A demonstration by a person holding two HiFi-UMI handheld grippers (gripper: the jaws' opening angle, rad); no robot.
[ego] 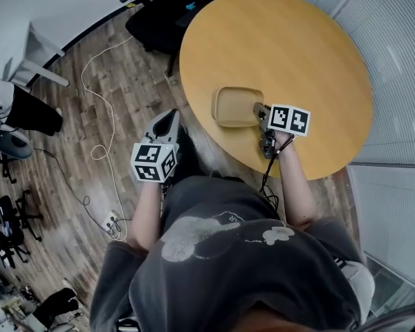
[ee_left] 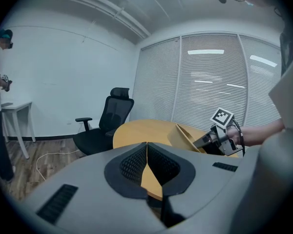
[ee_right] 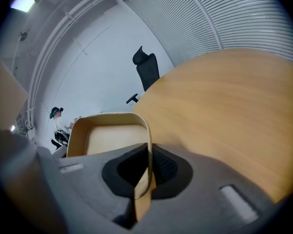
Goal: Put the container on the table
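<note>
The right gripper (ee_right: 148, 155) pinches the container (ee_right: 110, 130) by its wall, tilted above the table (ee_right: 224, 111) near the edge. We level it, lower gently, then release. The left gripper (ee_left: 147, 155) is pressed together, empty.

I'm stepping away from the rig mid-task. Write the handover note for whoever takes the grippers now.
Right gripper: fingers shut on the container's rim.
Left gripper: shut, empty, beside the table over the floor.
Container: held tilted over the round table, near the person's edge.
Done: container gripped and over the tabletop.
Left: lower it flat onto the table, open the fingers, back away.
</note>
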